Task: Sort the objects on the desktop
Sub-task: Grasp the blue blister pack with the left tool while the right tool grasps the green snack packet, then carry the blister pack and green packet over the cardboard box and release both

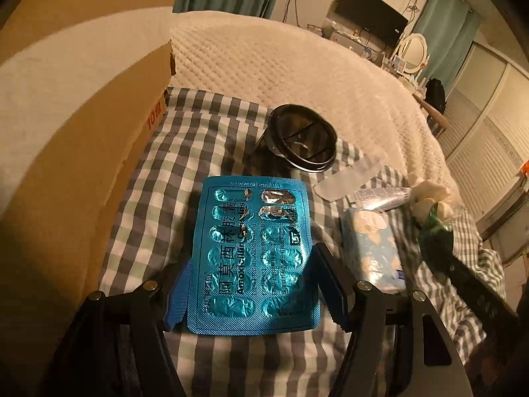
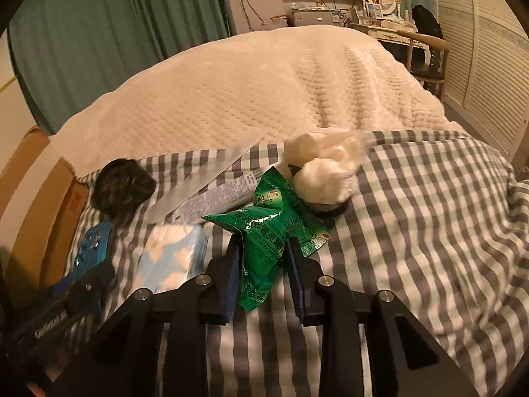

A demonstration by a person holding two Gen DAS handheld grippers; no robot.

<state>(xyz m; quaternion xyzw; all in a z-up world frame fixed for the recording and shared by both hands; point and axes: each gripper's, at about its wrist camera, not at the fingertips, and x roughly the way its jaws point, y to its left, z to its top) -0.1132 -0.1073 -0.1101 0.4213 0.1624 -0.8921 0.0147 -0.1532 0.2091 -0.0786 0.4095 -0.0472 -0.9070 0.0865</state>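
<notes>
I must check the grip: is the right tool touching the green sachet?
Touching. In the right wrist view, both fingers of the right tool press the green sachet, which crumples between them.

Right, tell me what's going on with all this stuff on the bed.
A person is sorting items on a checked cloth, one handheld gripper per hand. The left gripper straddles a blue foil blister pack of capsules. The right gripper pinches a crumpled green foil sachet.
</notes>
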